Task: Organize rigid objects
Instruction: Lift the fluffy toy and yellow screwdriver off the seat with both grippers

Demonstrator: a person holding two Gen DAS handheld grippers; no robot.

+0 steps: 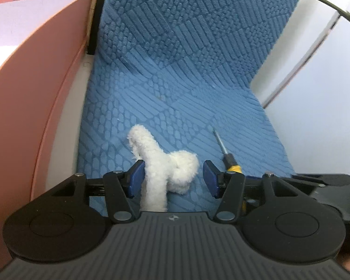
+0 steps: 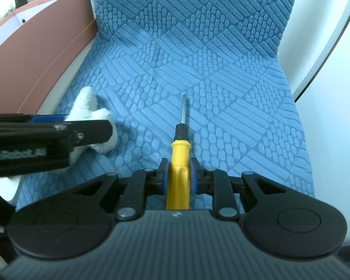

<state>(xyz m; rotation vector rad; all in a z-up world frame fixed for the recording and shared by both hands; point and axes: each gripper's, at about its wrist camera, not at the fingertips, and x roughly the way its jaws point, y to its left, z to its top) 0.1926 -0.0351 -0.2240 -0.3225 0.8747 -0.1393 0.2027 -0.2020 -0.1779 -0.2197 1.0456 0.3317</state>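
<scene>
Screwdriver (image 2: 179, 161) pinched in right claw (image 2: 179, 175), ready for sorting.
Left claw (image 1: 172, 178) stands spread around a white fluffy rope (image 1: 161, 163), pads clear, on the blue mat (image 1: 198, 93) by the pink box (image 1: 35, 93).

Left claw (image 1: 171, 178): tilted downward, jaws parted with both blue pads clear of contact, right claw (image 2: 179, 175): tilted steeply downward, jaws clamped tight on a screwdriver (image 2: 178, 154) handle, just beside the left claw.
</scene>
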